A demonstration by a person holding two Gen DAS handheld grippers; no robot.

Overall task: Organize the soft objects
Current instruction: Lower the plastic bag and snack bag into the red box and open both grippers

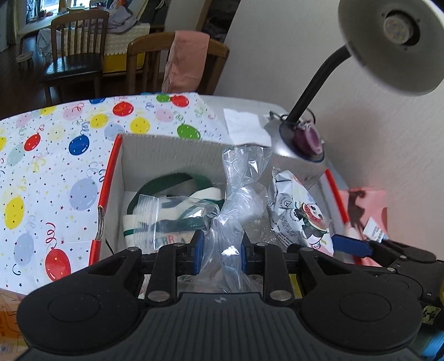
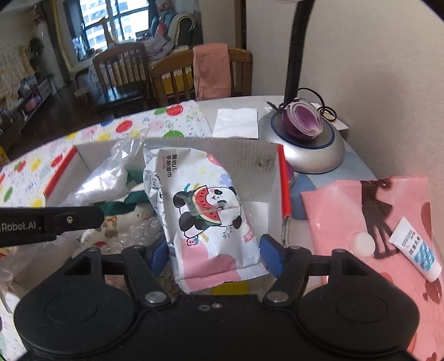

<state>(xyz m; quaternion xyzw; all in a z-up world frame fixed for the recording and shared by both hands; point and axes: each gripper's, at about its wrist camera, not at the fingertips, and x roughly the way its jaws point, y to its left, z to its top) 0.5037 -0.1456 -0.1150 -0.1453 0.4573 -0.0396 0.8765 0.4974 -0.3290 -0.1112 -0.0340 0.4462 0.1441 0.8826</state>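
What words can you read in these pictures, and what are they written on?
"Robot.AI" is on the side of the left gripper.
The panda wipes pack has Chinese characters at its top; too blurred for me to read surely.
The white tube has blue Chinese writing, too small to read.
Coloured letters show through the zip bag in the box; they are partly hidden, not readable.
The small print on the pack's back is too tiny.

This is a home, a lived-in dining and living room; wooden dining chairs stand behind the work table, one draped with a pink cloth. Farther back a window lights a sofa heaped with laundry; a balloon-print cover and desk lamp dress the table.
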